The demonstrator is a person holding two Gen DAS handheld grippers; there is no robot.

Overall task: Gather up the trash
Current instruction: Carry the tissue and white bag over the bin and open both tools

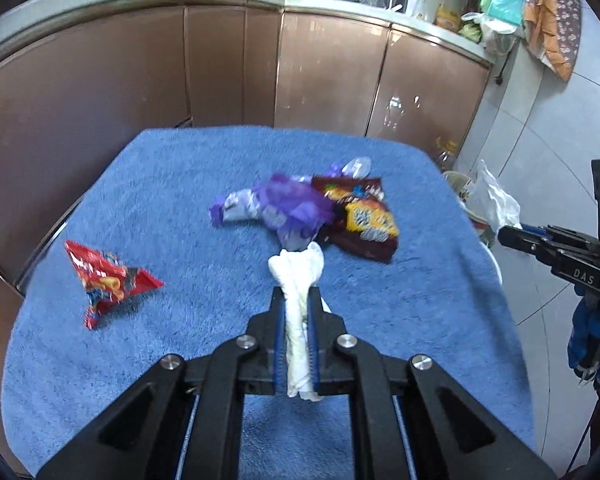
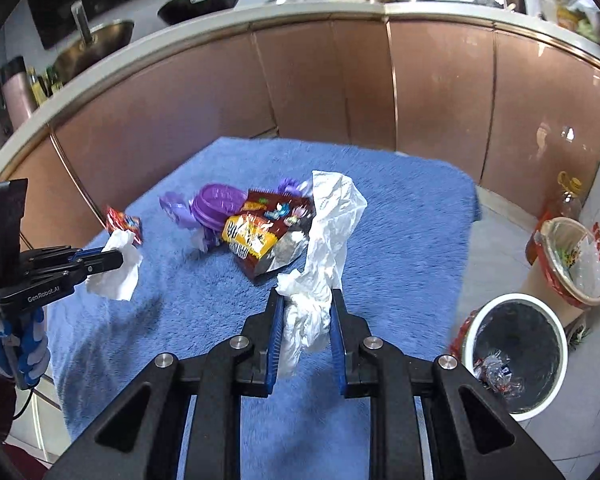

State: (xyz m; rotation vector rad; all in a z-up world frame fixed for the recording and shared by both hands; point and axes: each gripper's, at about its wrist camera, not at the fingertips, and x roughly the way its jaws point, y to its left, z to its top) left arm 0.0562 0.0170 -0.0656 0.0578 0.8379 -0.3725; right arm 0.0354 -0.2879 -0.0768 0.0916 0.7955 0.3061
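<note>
My left gripper is shut on a crumpled white tissue above the blue towel; it also shows in the right wrist view at the left, holding the tissue. My right gripper is shut on a crumpled white plastic bag over the towel's right part; it shows at the right edge of the left wrist view. On the towel lie a red snack packet, purple wrappers and a brown-and-yellow snack bag.
A white waste bin with a black liner and some trash stands on the floor right of the table. A basket with a plastic liner and an oil bottle stand behind it. Brown kitchen cabinets curve behind the table.
</note>
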